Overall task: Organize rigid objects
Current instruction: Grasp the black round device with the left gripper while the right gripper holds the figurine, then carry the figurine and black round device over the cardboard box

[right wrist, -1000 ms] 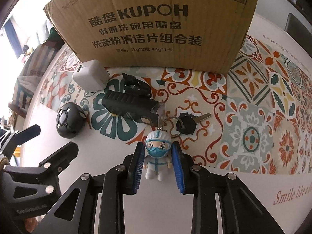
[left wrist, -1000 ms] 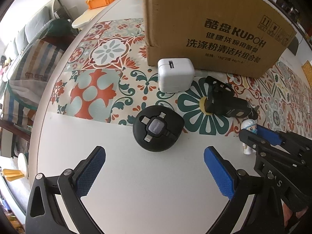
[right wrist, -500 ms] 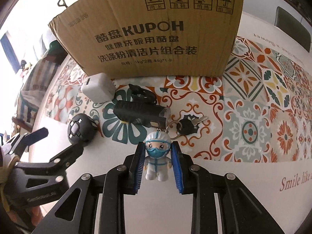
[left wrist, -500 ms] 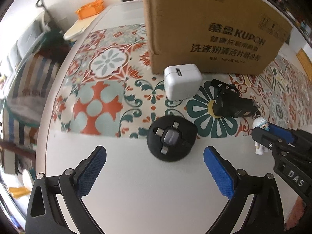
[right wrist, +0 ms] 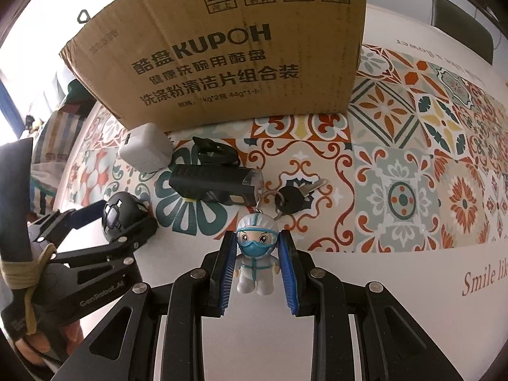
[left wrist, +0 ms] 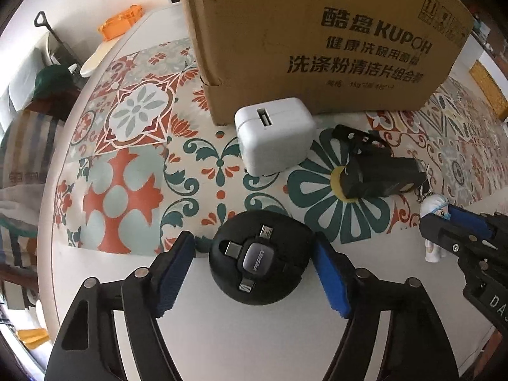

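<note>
The left tool point(left wrist: 254, 273) sits low on the white counter point(left wrist: 254, 343) with its two blue pads on either side of a round black cable reel point(left wrist: 258, 262). The right pad looks like it just touches the reel, and the left pad has a small gap, so this tool is open around the reel and not squeezing it. The reel has little plugs sticking out from a gray middle. At 12 o'clock from the reel lies a white charger block point(left wrist: 274, 136) on the flowery mat point(left wrist: 127, 146). It rests right against a big brown cardboard box point(left wrist: 317, 38). At 2 o'clock from the reel lies a black bike light point(left wrist: 381, 176) on a big green flower print. Farther right stands a small doll keychain point(right wrist: 256, 254), a little figure in a white suit with a blue mask and goggles. It stands upright on the white counter, at the edge of the mat. The right tool point(right wrist: 256, 262) has both blue pads pressed on the doll's sides, so it is closed on the doll. A short chain goes from the doll's head up to a ring with a black-headed key point(right wrist: 293, 196). The key lies flat on the mat at 1 o'clock from the doll, just beside the front of the bike light.
</note>
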A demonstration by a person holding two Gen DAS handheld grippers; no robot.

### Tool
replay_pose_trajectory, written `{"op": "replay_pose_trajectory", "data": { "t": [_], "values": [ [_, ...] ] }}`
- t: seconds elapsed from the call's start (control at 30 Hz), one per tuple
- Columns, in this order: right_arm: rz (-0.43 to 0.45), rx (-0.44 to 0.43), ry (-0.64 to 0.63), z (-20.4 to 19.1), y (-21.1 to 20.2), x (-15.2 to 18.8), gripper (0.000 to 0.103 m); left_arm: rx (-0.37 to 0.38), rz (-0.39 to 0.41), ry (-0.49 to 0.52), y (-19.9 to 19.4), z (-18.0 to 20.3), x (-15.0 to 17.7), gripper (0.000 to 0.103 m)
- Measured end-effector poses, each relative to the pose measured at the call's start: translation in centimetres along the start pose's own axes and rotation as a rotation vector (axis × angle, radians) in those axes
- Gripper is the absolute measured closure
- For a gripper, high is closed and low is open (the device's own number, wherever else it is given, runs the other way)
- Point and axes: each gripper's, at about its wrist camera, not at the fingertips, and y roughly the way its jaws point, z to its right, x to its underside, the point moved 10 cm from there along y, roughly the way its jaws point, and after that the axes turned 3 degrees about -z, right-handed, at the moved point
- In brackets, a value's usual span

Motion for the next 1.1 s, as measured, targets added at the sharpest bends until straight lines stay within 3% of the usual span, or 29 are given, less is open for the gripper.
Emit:
{"op": "replay_pose_trajectory", "data": {
  "t": [0.07, 0.63, 1.1],
  "values": [
    [0.000, 0.000, 0.001, -0.2, -0.1, 0.0, 0.076, 0.008, 0.014, 0.005, -0.3, 0.2, -0.2, 0.046],
    [0.017, -0.009, -0.033, -1.3, -1.8, 0.5, 0.076, 0.098, 0.037, -0.038, -2.7, 1.1, 1.0, 0.046],
    [0.081, -0.024, -0.059, -1.4, -6.3, -0.3, 0.076, 0.110, 0.111, -0.059, -7.3, 1.3, -0.3, 0.046]
  ]
}}
